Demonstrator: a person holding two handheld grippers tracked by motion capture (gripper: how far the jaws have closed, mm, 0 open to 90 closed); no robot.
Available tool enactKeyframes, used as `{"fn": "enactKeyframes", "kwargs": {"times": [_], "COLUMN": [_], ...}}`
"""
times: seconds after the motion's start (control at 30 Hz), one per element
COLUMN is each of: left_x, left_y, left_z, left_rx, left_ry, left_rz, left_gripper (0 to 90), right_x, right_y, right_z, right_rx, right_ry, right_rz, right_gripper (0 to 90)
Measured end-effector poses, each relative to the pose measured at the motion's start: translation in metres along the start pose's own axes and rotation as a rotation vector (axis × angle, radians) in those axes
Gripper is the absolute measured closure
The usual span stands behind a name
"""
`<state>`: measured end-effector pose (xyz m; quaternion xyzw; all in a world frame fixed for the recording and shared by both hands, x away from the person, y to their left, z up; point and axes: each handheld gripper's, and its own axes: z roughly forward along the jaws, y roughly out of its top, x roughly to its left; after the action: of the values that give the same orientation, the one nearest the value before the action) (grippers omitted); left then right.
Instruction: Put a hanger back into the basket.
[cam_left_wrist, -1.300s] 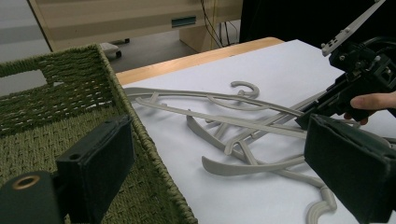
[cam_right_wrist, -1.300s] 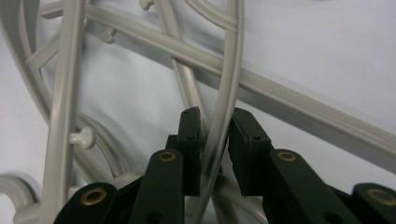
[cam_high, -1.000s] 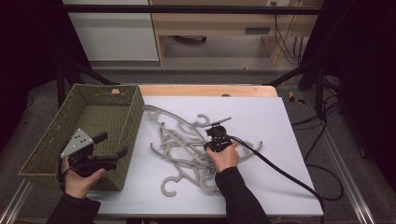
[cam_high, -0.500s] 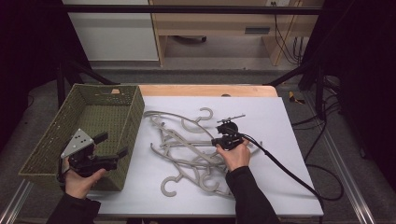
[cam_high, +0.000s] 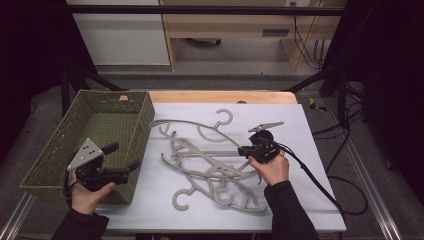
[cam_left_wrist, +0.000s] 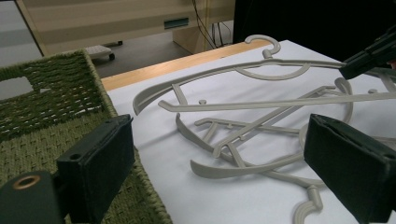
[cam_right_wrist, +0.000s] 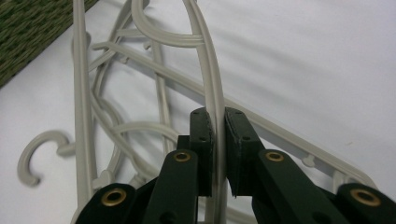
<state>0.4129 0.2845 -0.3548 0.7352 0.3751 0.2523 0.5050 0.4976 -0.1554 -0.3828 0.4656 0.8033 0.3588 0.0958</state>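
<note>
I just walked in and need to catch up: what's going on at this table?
A person holds a gripper in each hand over a white table. The right gripper has its fingers shut on the bar of a grey hanger from a tangled pile of hangers. The left gripper hangs open by the green woven basket, holding nothing. No hanger is in the basket yet.

No legible txt, labels, brands or nos. on any surface
</note>
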Motion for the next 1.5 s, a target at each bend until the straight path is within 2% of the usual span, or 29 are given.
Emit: {"fn": "enactKeyframes", "kwargs": {"times": [0.07, 0.17, 0.3, 0.4, 0.5, 0.57, 0.6, 0.73, 0.77, 0.8, 0.83, 0.9, 1.0, 1.03, 1.13, 1.17, 1.2, 1.23, 1.3, 1.33, 1.43, 1.47, 1.5], "left_x": [-0.001, -0.007, -0.012, -0.019, -0.023, -0.027, -0.027, -0.032, -0.033, -0.033, -0.035, -0.039, -0.041, -0.043, -0.045, -0.048, -0.048, -0.05, -0.052, -0.053, -0.057, -0.057, -0.059], "left_y": [0.001, 0.003, 0.005, 0.008, 0.01, 0.012, 0.012, 0.014, 0.015, 0.015, 0.017, 0.018, 0.018, 0.017, 0.016, 0.016, 0.016, 0.017, 0.017, 0.017, 0.017, 0.017, 0.015], "left_z": [0.0, 0.001, 0.002, 0.005, 0.007, 0.011, 0.011, 0.017, 0.02, 0.02, 0.023, 0.027, 0.03, 0.034, 0.038, 0.043, 0.043, 0.048, 0.052, 0.054, 0.064, 0.064, 0.068], "left_rx": [0.0, 0.01, 0.016, 0.031, 0.045, 0.068, 0.068, 0.111, 0.136, 0.136, 0.151, 0.177, 0.198, 0.221, 0.245, 0.266, 0.266, 0.29, 0.302, 0.306, 0.352, 0.352, 0.379], "left_ry": [-0.004, -0.019, -0.035, -0.057, -0.072, -0.09, -0.09, -0.11, -0.122, -0.122, -0.134, -0.15, -0.169, -0.171, -0.186, -0.195, -0.195, -0.203, -0.21, -0.213, -0.231, -0.231, -0.231], "left_rz": [0.001, 0.009, 0.016, 0.027, 0.039, 0.057, 0.057, 0.075, 0.092, 0.092, 0.102, 0.126, 0.148, 0.163, 0.176, 0.196, 0.196, 0.217, 0.225, 0.228, 0.254, 0.254, 0.272], "left_gripper": [8.0, 8.0, 8.1, 8.1, 8.1, 8.1, 8.0, 8.0, 8.1, 8.3, 8.6, 9.3, 11.5, 11.7, 13.1, 13.6, 14.1, 14.6, 14.9, 17.1, 19.3, 20.1, 21.3], "right_x": [-0.001, -0.001, 0.0, 0.001, 0.004, 0.007, 0.007, 0.009, 0.011, 0.011, 0.012, 0.014, 0.016, 0.018, 0.018, 0.019, 0.019, 0.02, 0.021, 0.021, 0.023, 0.023, 0.023], "right_y": [-0.002, -0.009, -0.019, -0.025, -0.028, -0.031, -0.031, -0.033, -0.035, -0.035, -0.037, -0.038, -0.04, -0.041, -0.041, -0.041, -0.041, -0.042, -0.042, -0.043, -0.044, -0.044, -0.045], "right_z": [-0.004, -0.019, -0.032, -0.038, -0.04, -0.044, -0.044, -0.049, -0.051, -0.051, -0.052, -0.052, -0.051, -0.05, -0.049, -0.05, -0.05, -0.049, -0.049, -0.048, -0.05, -0.05, -0.049], "right_rx": [-0.001, -0.017, -0.013, 0.003, 0.004, 0.001, 0.001, -0.01, -0.009, -0.009, 0.001, 0.003, 0.005, 0.012, 0.016, 0.024, 0.024, 0.022, 0.023, 0.017, 0.028, 0.028, 0.024], "right_ry": [0.007, 0.051, 0.096, 0.111, 0.118, 0.15, 0.15, 0.181, 0.188, 0.188, 0.197, 0.211, 0.224, 0.232, 0.236, 0.239, 0.239, 0.257, 0.258, 0.269, 0.262, 0.262, 0.27], "right_rz": [-0.016, -0.079, -0.114, -0.159, -0.172, -0.215, -0.215, -0.255, -0.272, -0.272, -0.302, -0.321, -0.332, -0.342, -0.355, -0.365, -0.365, -0.379, -0.374, -0.395, -0.395, -0.395, -0.399], "right_gripper": [82.5, 82.5, 82.5, 82.5, 82.5, 82.5, 82.5, 82.5, 82.5, 82.5, 82.5, 82.5, 82.4, 82.5, 82.4, 82.4, 82.4, 82.4, 82.4, 82.4, 82.4, 82.4, 82.4]}}
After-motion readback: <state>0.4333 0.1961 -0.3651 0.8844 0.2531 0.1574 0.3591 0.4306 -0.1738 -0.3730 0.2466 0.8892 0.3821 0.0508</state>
